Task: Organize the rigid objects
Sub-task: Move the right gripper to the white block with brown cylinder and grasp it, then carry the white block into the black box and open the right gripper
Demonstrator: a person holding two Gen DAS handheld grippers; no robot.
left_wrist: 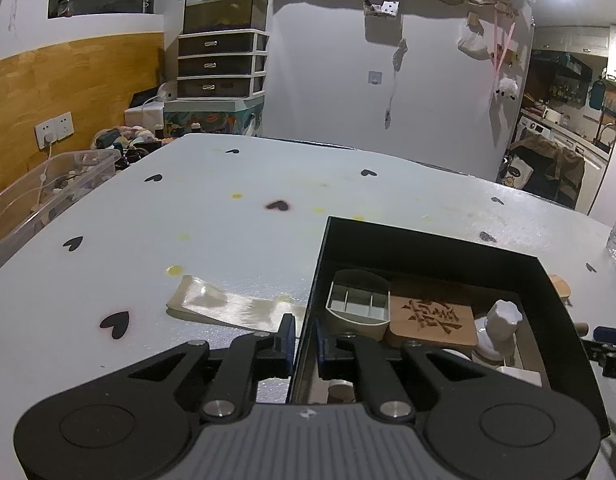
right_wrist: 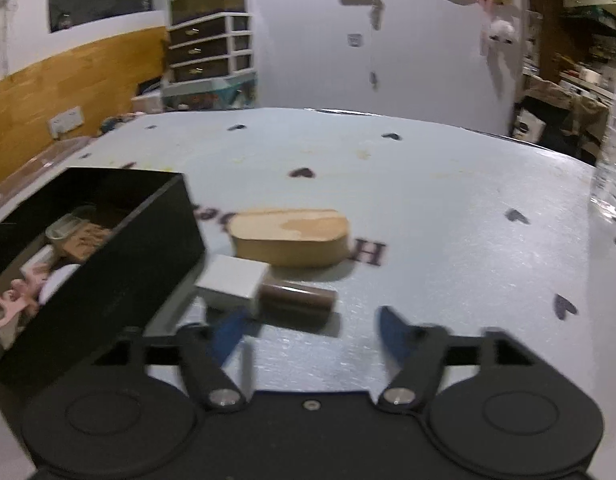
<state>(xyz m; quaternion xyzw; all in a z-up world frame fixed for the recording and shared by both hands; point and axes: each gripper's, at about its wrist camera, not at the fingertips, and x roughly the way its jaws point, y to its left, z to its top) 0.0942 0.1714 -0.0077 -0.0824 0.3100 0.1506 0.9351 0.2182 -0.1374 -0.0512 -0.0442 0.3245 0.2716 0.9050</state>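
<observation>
A black box [left_wrist: 408, 240] sits on the white table and holds a grey divided container [left_wrist: 358, 306], a carved wooden tile [left_wrist: 432, 320], a white knobbed piece [left_wrist: 504, 320] and other small items. My left gripper [left_wrist: 305, 344] is shut on the box's left wall, one finger outside and one inside. In the right wrist view the same box [right_wrist: 107, 272] is at the left. My right gripper [right_wrist: 308, 332] is open and empty, just behind a white block [right_wrist: 231, 280] and a brown cylinder [right_wrist: 295, 300]. A wooden oval block [right_wrist: 289, 236] lies beyond them.
A clear flat plastic piece [left_wrist: 227, 304] lies left of the box. A clear storage bin [left_wrist: 47, 192] stands off the table's left edge. A clear glass object [right_wrist: 612, 176] stands at the table's right edge. Drawers [left_wrist: 221, 64] stand against the far wall.
</observation>
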